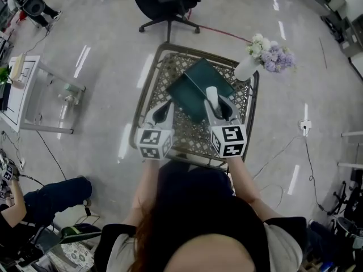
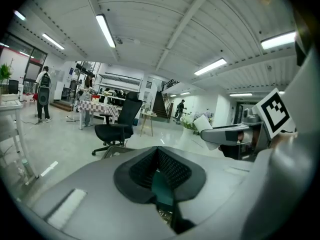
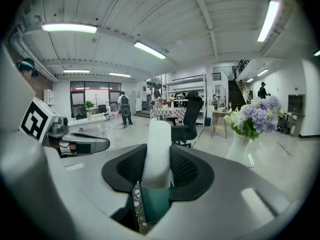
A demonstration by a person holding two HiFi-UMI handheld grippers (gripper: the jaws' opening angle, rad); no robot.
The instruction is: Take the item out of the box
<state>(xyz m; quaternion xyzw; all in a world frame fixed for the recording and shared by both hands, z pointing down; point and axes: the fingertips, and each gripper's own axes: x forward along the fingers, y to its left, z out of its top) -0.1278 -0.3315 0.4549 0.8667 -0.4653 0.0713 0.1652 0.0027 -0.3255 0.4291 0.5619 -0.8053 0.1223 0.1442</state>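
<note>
right gripper view shows the right gripper [image 3: 158, 170] with its jaws pinching a white tube [image 3: 159, 134], over the open green box [image 1: 195, 89] in the middle of the head view. the left gripper [image 2: 159, 173] jaws pinch the box edge. the tube looks light, smooth and maybe slippery, so hold its middle.

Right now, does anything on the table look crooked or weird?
Yes. The dark green box sits turned cornerwise on the lattice table, its lid open. Nothing looks spilled or broken.
</note>
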